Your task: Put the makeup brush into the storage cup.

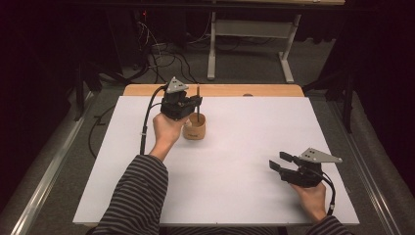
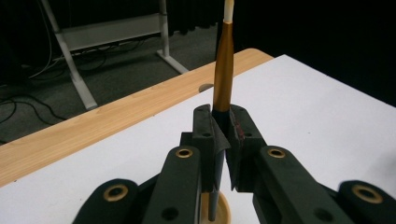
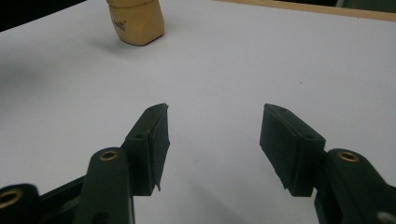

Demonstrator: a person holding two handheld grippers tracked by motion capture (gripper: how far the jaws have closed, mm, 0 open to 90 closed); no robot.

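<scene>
While the left gripper [image 2: 223, 140] pinches a pen [image 2: 223, 70] upright over the wooden cup [image 1: 195, 128], its tip inside the cup, the step looks like placing it; next, release gently. Well right of the cup, the right gripper [image 3: 212, 140] rests spread

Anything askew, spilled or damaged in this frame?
Nothing stands out. The left gripper holds the brown-handled brush upright over the small wooden cup, which stands upright on the white table sheet. The right gripper is open, apart from them.
</scene>
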